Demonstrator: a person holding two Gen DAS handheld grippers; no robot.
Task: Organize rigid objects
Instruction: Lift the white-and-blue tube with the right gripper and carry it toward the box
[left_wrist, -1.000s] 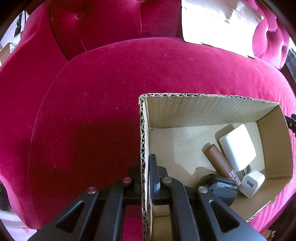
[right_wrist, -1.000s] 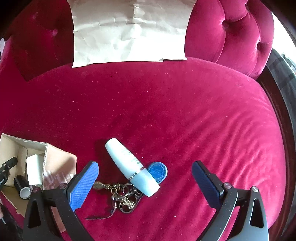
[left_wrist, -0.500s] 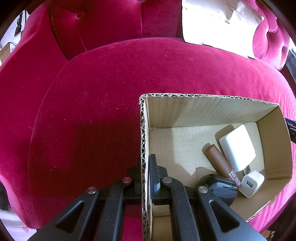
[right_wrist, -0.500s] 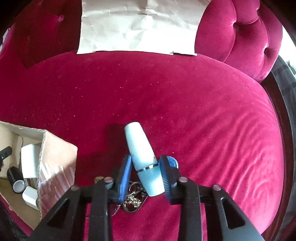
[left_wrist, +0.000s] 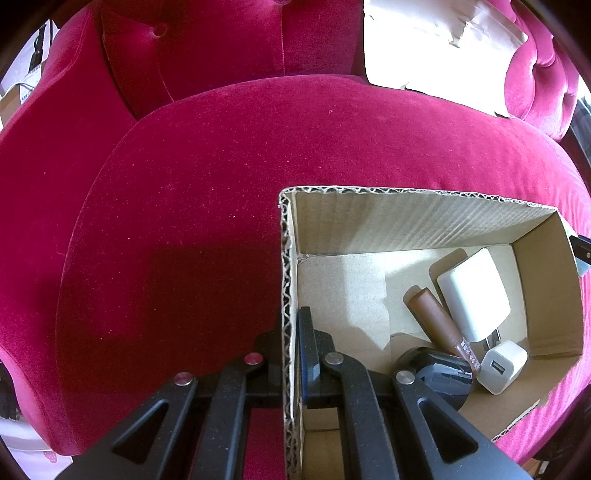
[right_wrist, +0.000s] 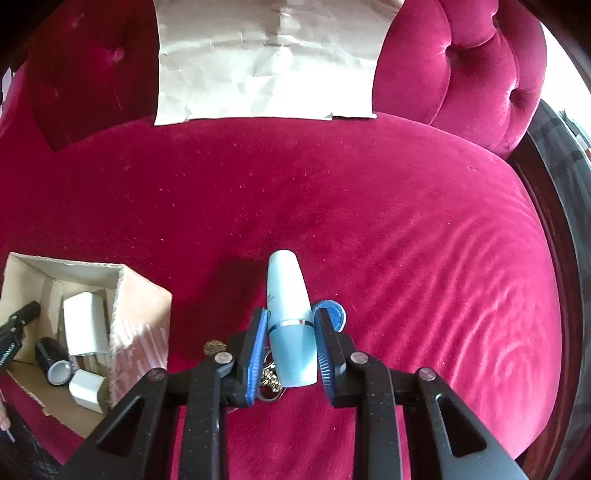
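Since a second ago your right claw (right_wrist: 290, 354) has gone from spread wide to pinching the pale blue bottle (right_wrist: 289, 321), and the bottle has turned from lying slantwise to lining up with the fingers. Your left claw (left_wrist: 293, 350) has not changed: it stays pressed together on the near-left wall of the cardboard box (left_wrist: 424, 221).

The bottle sits between the blue pads (right_wrist: 255, 354) of the right claw, over the red sofa seat (right_wrist: 406, 240). Its long axis runs straight away from you, rounded white tip forward, darker blue base toward the claw. Beneath it lie a keychain (right_wrist: 271, 380) and a blue disc (right_wrist: 334, 315). The box, to the left, holds a large white charger (left_wrist: 474, 295), a small white charger (left_wrist: 502, 365), a brown tube (left_wrist: 441, 325) and a black object (left_wrist: 439, 376).
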